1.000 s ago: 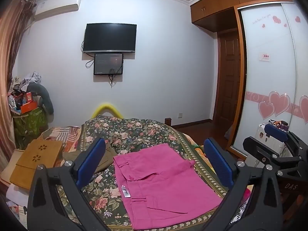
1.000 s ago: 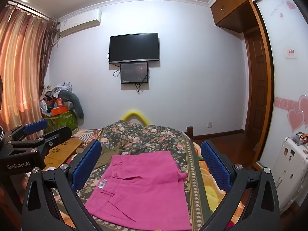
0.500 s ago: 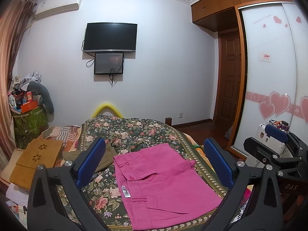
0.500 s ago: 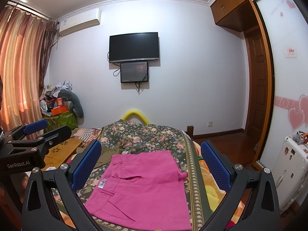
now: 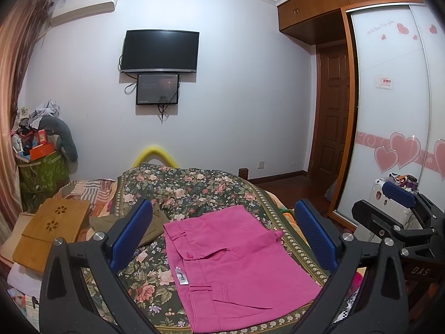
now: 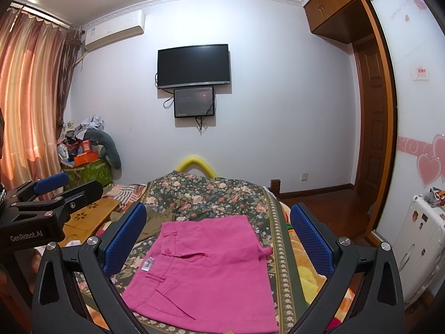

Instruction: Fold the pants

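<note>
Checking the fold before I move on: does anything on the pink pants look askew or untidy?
Mostly neat: the pink pants lie flat on the floral bedspread. One small flap pokes out past the right edge, and a white tag shows at the left.

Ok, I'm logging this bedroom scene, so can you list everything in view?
pants: one, pink, folded flat on the bedspread
bedspread: one, dark floral, covering the bed
olive garment: one, on the bedspread left of the pants
wooden lap desk: one, tan, left of the bed
TV: one, black, on the wall
small screen: one, dark, under the TV
air conditioner: one, white, upper left
suitcase: one, white, far right
left tongs: open, above the pants
right tongs: open, above the pants
</note>
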`<state>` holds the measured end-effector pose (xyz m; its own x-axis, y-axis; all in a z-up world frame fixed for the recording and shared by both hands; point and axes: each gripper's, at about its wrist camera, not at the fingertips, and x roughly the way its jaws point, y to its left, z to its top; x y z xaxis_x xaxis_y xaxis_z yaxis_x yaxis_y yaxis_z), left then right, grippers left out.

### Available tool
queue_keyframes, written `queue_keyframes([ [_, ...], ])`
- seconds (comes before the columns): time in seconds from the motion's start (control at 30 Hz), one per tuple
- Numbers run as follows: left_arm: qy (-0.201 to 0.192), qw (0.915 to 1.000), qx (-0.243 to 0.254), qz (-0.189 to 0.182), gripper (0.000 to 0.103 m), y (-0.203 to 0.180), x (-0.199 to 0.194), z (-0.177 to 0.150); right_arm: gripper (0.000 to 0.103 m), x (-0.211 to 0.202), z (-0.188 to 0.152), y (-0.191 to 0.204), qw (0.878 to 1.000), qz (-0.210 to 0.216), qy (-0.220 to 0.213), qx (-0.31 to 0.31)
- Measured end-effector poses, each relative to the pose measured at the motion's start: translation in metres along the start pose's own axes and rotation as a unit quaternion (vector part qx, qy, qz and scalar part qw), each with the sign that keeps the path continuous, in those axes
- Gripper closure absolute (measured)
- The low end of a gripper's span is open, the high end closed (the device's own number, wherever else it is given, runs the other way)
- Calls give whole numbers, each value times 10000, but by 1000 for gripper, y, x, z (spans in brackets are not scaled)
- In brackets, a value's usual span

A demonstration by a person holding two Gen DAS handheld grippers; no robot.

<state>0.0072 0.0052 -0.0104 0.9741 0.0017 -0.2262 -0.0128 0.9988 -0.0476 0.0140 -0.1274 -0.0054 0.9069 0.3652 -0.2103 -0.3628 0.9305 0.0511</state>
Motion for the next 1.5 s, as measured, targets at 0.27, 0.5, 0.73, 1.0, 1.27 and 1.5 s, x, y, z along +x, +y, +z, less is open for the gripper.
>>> queue_keyframes([
  [0.27,138,9999,-21,11,0,5,19,-3,0,14,-7,-5,9998,-23,172,30],
  [0.5,786,9964,194,260,0,20,82,-22,0,57,-31,-24,9969,-315,724,18],
  [0.73,1922,9793,273,580,0,58,166,-58,0,121,-77,-64,9837,-381,1753,105],
  [1.0,3233,9452,79,447,26,94,248,-120,0,185,-111,-97,9625,-3,2707,184],
  [1.27,4231,9051,-429,-23,33,109,288,-171,11,242,-137,-105,9421,561,3303,137],
  [1.5,4303,9003,-532,-376,33,111,292,-175,39,282,-158,-108,9246,810,3721,-10],
])
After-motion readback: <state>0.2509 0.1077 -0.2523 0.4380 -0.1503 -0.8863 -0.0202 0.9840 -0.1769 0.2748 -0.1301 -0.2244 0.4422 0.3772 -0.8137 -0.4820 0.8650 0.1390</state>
